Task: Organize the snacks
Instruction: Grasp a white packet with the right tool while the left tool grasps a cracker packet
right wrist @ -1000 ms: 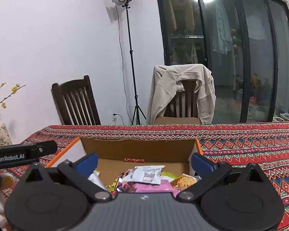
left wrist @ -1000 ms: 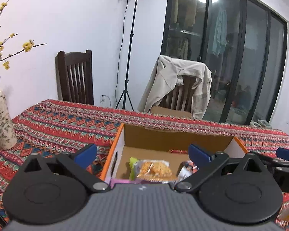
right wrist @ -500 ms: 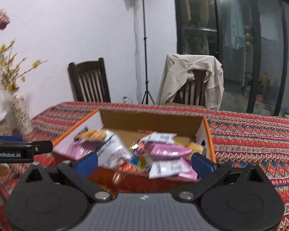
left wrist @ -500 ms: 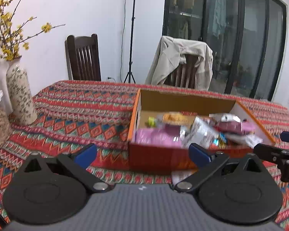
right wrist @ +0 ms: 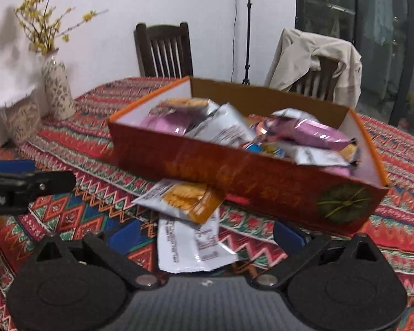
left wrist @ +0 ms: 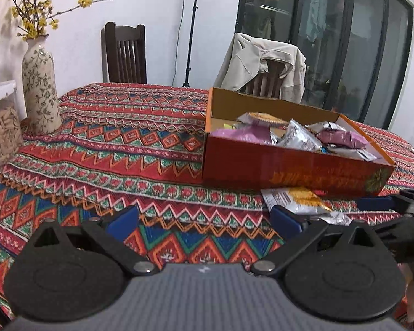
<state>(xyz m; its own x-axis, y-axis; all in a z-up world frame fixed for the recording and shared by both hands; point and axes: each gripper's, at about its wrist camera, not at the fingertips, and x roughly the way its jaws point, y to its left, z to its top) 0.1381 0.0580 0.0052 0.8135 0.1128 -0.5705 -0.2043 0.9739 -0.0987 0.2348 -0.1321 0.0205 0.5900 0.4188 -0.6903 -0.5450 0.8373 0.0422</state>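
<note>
An orange cardboard box (left wrist: pixel 289 165) full of snack packets stands on the patterned tablecloth; it also shows in the right wrist view (right wrist: pixel 248 176). An orange-and-white cracker packet (right wrist: pixel 182 198) lies in front of the box with its far end under the box's edge, and it shows in the left wrist view (left wrist: pixel 295 198). A white packet (right wrist: pixel 190 245) lies below it. My left gripper (left wrist: pixel 204 220) is open and empty over the cloth, left of the packets. My right gripper (right wrist: pixel 204 235) is open, and the white packet lies between its fingers.
A patterned vase (left wrist: pixel 38 93) with yellow blossoms and a jar of seeds (left wrist: pixel 1 138) stand at the table's left edge. Two chairs (left wrist: pixel 125 52) stand behind the table, one draped with a beige jacket (left wrist: pixel 262 63). A light stand is by the wall.
Both grippers pulled back from over the box and dropped lower. The box front and two packets on the cloth before it have come into view. Both grippers stayed open.
</note>
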